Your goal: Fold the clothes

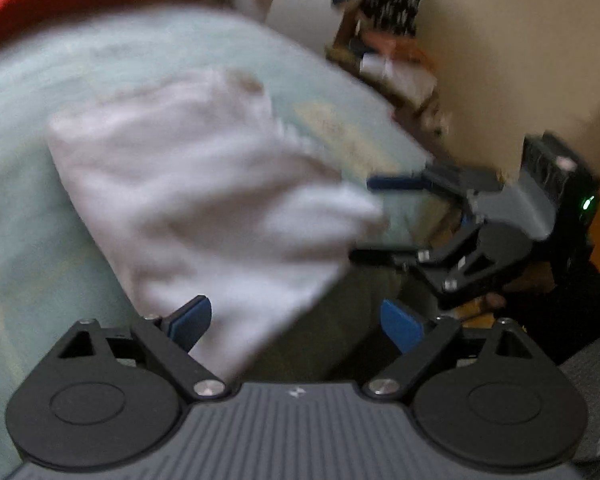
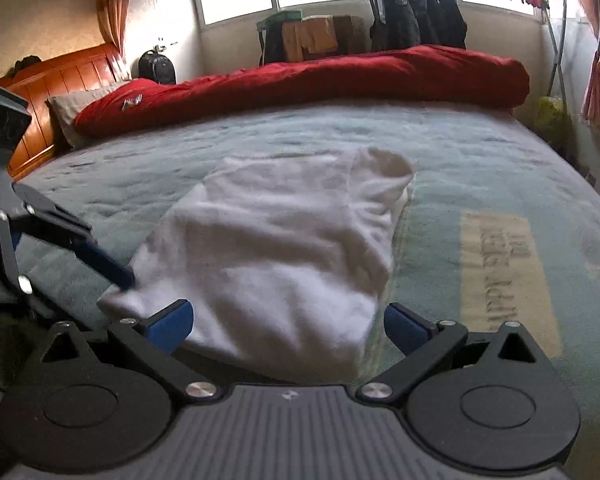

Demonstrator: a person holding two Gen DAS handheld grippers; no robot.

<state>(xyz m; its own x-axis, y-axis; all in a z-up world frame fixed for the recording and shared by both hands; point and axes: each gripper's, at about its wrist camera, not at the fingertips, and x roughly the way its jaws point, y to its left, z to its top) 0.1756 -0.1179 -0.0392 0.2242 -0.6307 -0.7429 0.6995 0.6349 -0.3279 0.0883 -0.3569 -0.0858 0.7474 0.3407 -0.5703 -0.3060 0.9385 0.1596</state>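
**Loose fold could slip on the soft bed**

The white, soft, knitted garment (image 2: 276, 248) lies partly folded on the pale green bedspread (image 2: 480, 152), near the bed's front edge. The left claw (image 1: 296, 322) and the right claw (image 2: 288, 320) both gape wide and hold nothing. A snagged layer during the next grasp could likely undo the fold or drag the garment off the edge.

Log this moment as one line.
white garment: folded on bed | left gripper: open, empty | right gripper: open, empty
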